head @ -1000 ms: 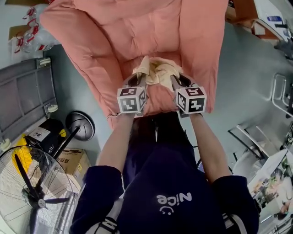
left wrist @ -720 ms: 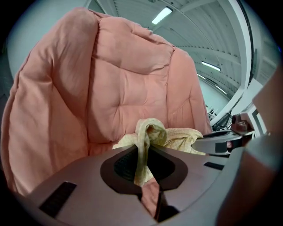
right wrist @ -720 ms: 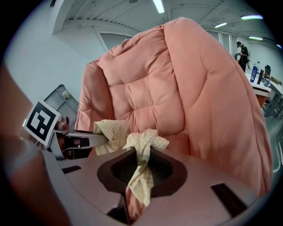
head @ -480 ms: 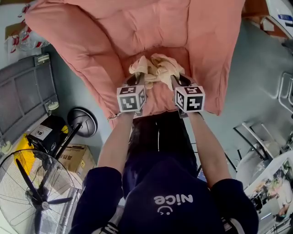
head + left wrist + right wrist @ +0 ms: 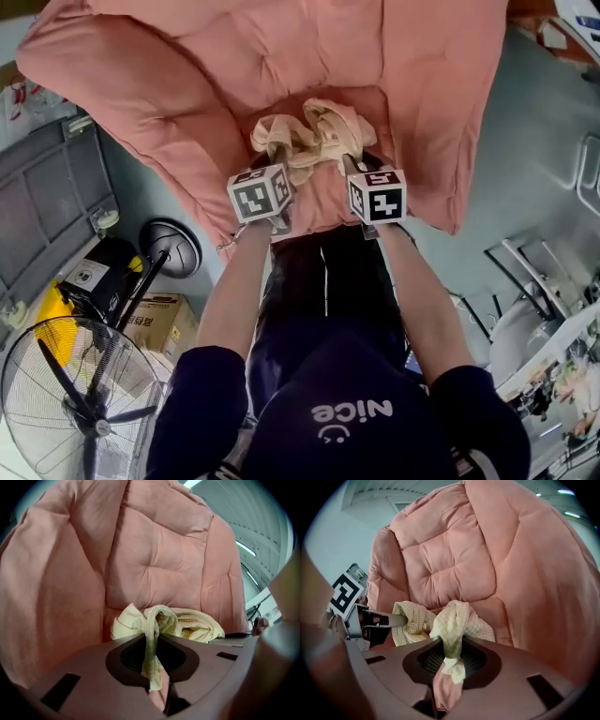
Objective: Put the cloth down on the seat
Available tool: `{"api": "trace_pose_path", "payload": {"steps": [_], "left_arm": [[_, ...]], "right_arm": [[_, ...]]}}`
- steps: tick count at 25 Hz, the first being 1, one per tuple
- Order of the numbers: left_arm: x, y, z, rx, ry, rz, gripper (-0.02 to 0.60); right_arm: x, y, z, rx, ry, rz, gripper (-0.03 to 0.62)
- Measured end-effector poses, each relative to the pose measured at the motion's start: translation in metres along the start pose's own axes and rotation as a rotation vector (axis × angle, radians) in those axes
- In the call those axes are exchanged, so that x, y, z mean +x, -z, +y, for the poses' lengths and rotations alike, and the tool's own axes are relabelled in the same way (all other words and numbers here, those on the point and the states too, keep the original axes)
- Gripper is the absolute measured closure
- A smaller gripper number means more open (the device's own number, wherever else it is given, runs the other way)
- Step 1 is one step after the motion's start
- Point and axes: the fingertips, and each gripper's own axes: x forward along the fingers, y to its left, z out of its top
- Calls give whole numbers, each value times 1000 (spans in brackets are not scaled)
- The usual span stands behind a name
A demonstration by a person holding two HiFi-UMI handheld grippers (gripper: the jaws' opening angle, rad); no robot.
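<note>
Left claw [image 5: 151, 654] and right claw [image 5: 449, 657] are each clamped tight on a bunched end of the cream cloth [image 5: 314, 141]. It sits as a crumpled bundle between them, low over the seat [image 5: 321, 206] of the pink armchair [image 5: 234, 56]. Touching yet? Can't tell. Gripping both ends probably stops it sliding off the front, so I'd guess only letting go is left.
</note>
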Motion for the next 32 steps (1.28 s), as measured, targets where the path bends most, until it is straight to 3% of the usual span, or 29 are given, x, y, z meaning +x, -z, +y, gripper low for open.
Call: {"api": "trace_pose_path", "payload": {"steps": [2, 5, 6, 8, 11, 15, 19, 24, 28, 32], "left_arm": [[6, 3, 0, -10, 1, 18, 520], [21, 18, -3, 50, 20, 85, 515], [27, 24, -4, 67, 35, 115, 498], [36, 32, -7, 86, 67, 171, 405], [38, 38, -9, 98, 83, 208, 345], [22, 30, -10, 39, 76, 175, 270], [-17, 15, -18, -28, 83, 128, 268], [-74, 0, -43, 44, 124, 90, 268], [-116, -11, -64, 19, 163, -6, 268], [-155, -19, -84, 84, 220, -84, 268]], "right_arm": [[8, 6, 1, 15, -10, 19, 514], [22, 17, 5, 14, -30, 52, 514], [27, 20, 6, 7, -35, 68, 514], [36, 26, 7, -9, -41, 104, 496], [36, 30, 6, -10, -23, 125, 402], [20, 21, 3, 26, 3, 87, 382], [-13, 0, 6, 25, 15, 43, 379], [-64, -38, 19, 3, 22, -45, 378], [-104, -50, 31, -19, 11, -95, 378], [-147, -56, 46, -17, -5, -180, 379]]}}
